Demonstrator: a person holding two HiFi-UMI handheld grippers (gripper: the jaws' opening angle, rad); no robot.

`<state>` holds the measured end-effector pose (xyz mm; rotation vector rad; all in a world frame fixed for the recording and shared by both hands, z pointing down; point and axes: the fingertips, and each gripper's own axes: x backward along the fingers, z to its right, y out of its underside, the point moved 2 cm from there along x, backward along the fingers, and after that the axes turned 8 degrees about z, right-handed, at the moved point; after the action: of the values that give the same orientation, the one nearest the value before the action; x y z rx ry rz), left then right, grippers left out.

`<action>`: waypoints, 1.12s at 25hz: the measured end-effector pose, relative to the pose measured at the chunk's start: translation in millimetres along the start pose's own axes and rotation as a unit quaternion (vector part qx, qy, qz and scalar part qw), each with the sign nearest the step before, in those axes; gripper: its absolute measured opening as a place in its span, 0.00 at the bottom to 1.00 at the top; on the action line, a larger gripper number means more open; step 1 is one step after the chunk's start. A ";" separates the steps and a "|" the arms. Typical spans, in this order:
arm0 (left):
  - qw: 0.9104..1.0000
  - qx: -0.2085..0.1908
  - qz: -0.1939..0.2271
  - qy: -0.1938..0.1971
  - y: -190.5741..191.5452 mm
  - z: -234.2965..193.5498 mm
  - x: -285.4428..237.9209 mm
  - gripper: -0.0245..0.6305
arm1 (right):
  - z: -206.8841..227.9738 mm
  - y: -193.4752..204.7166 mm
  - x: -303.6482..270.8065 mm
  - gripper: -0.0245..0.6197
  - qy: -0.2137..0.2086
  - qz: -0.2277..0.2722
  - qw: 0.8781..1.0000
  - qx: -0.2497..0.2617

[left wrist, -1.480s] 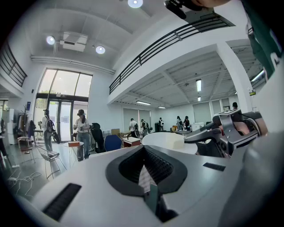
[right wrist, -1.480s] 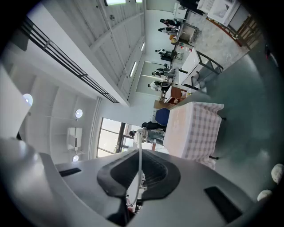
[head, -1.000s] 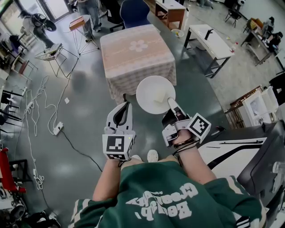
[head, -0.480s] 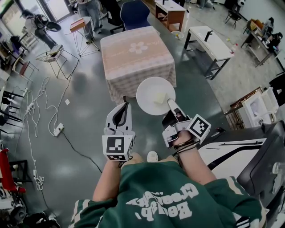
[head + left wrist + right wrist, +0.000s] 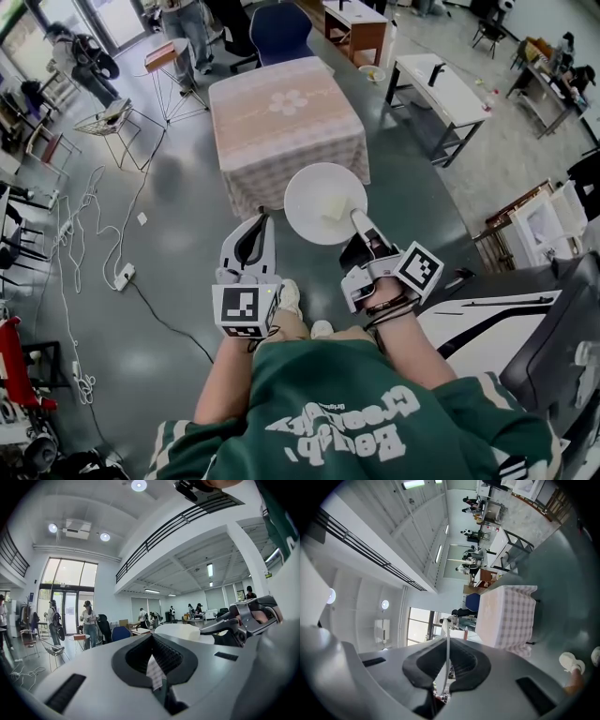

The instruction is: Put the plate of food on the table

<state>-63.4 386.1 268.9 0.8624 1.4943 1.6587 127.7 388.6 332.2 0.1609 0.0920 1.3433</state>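
Observation:
A white plate (image 5: 319, 192) carries a pale piece of food (image 5: 336, 210) and hangs in the air just short of the table's near edge. My right gripper (image 5: 356, 217) is shut on the plate's near rim. In the right gripper view the rim (image 5: 447, 639) shows edge-on between the pads. My left gripper (image 5: 264, 221) is shut and holds nothing, level with the plate on its left. From the left gripper view the plate (image 5: 180, 632) and the right gripper (image 5: 243, 620) lie to the right. The table (image 5: 286, 122), under a pink checked cloth, stands ahead.
A blue chair (image 5: 279, 28) stands behind the table and a white desk (image 5: 441, 84) to its right. Folding stands (image 5: 112, 117) and floor cables (image 5: 89, 234) with a power strip (image 5: 120, 274) lie left. A dark counter (image 5: 506, 319) is close on my right.
The person has stepped forward: a shoe now shows beside the left gripper. Both grippers and the plate have shifted slightly left. The grip on the plate is unchanged.

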 end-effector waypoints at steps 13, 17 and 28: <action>1.000 -0.013 0.019 -0.009 13.3 -33.8 -40.5 0.05 | 13.6 -7.4 -50.5 0.07 -0.018 0.009 1.000 -0.006; 0.999 -0.022 0.023 -0.006 17.4 -48.7 -63.7 0.05 | 21.1 -12.4 -77.0 0.07 -0.016 0.013 1.000 -0.009; 1.000 -0.006 0.018 0.014 27.5 -107.1 -156.1 0.05 | 27.6 -24.9 -165.6 0.07 -0.004 0.029 0.999 -0.013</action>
<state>-78.2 196.0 284.4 0.8689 1.4950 1.7106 118.9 220.1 350.9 0.1479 0.0634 1.4016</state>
